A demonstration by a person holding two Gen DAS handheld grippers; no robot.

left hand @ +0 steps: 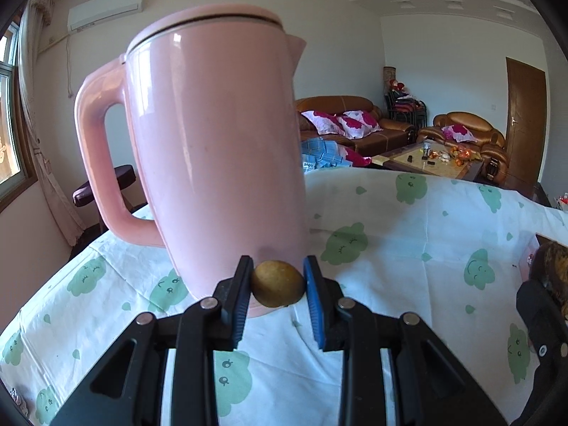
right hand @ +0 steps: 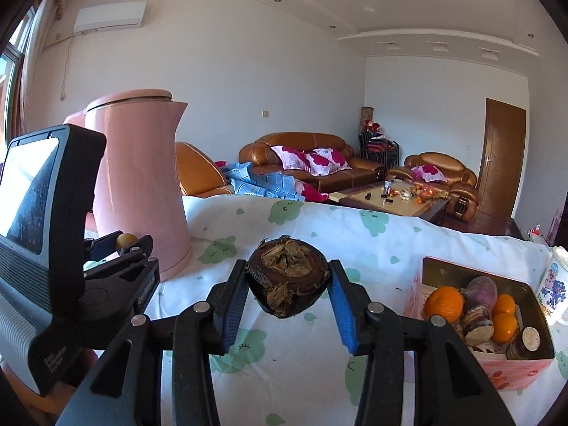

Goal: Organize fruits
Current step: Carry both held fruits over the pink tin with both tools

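My left gripper (left hand: 278, 282) is shut on a small round yellow-brown fruit (left hand: 278, 284), held just in front of a pink kettle (left hand: 213, 142). The left gripper and its fruit (right hand: 126, 240) also show in the right wrist view at the left. My right gripper (right hand: 288, 285) is shut on a dark brown fruit (right hand: 288, 282) with dry husk on top, held above the tablecloth. A pink box (right hand: 514, 362) at the right holds oranges (right hand: 443, 303) and several purple-brown fruits (right hand: 481, 289).
The table is covered with a white cloth with green prints (right hand: 319, 234). The pink kettle (right hand: 138, 184) stands at the table's left. A white printed cup (right hand: 553, 291) stands beside the box. Sofas and a coffee table lie beyond.
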